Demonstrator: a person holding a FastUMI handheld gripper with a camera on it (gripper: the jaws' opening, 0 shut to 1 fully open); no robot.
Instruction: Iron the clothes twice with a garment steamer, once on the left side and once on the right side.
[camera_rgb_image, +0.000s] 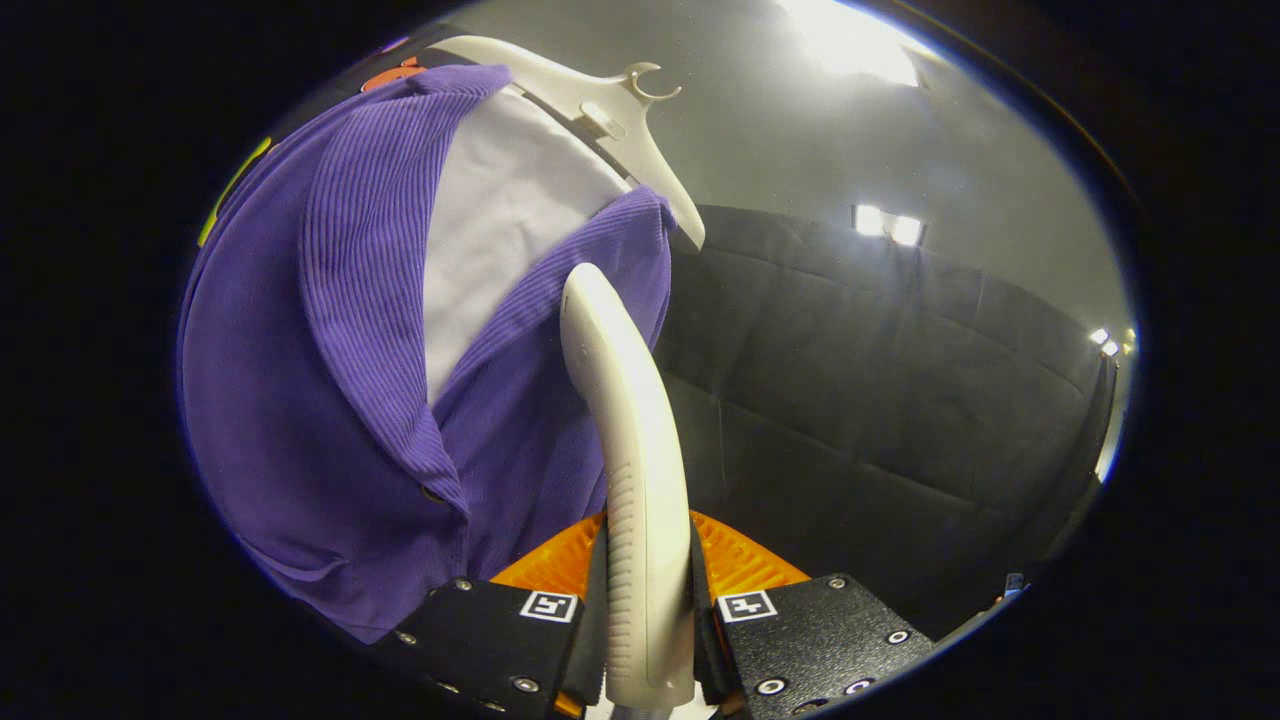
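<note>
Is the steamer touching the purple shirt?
Cannot tell. In the gripper view the steamer, clamped between the gripper fingers, overlaps the purple shirt, but no contact or gap shows plainly.

In the upper middle of the picture, a pale hanger (620, 120) carries the clothes. A purple shirt (330, 400) with a ribbed collar hangs directly on it and fills the left side, with white cloth (500, 230) showing inside the open neck. At the bottom, the gripper (648, 600) has both fingers pressed on the steamer handle (635, 450).
</note>
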